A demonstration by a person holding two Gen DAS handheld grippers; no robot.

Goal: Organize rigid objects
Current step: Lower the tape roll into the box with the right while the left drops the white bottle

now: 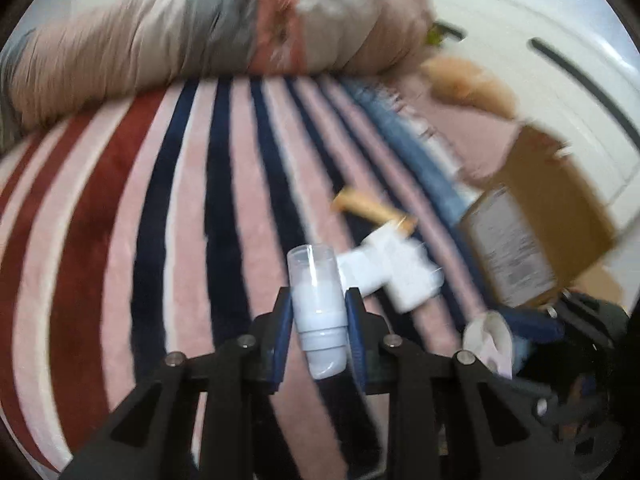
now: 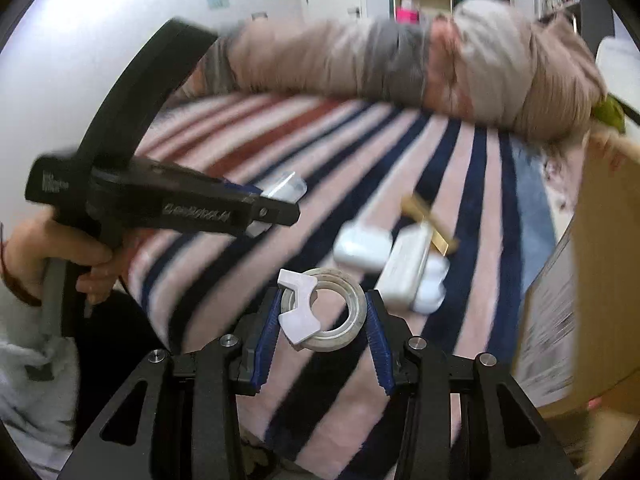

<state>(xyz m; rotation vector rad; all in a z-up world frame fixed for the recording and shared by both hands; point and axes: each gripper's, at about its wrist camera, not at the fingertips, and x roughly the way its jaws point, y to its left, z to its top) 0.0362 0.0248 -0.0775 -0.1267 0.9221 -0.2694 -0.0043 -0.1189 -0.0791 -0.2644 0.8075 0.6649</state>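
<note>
**Both grippers loaded over striped blanket**

A clear tube w/ white contents (image 1: 318, 312) is clamped between the blue pads of the left gripper (image 1: 319, 332), approx. upright, tilted slightly. In the right wrist view the left gripper (image 2: 276, 204) is seen from the side, held by the left hand (image 2: 94, 268), w/ the tube's end (image 2: 286, 186) showing past the fingers.

A tape roll w/ white dispenser tab (image 2: 322, 310) is held between the pads of the right gripper (image 2: 322, 320), jaws fairly wide; contact on the right pad is hard to confirm due to blur.

White plastic pieces (image 2: 394, 272) are seen lying on the striped blanket (image 2: 224, 264), w/ a tan stick-like item (image 2: 430, 220) touching them, just beyond the roll. A cardboard box (image 2: 588, 272) is seen at the right, near those pieces. A rolled beige bundle (image 2: 400, 68) is laid across the blanket's far edge.
</note>
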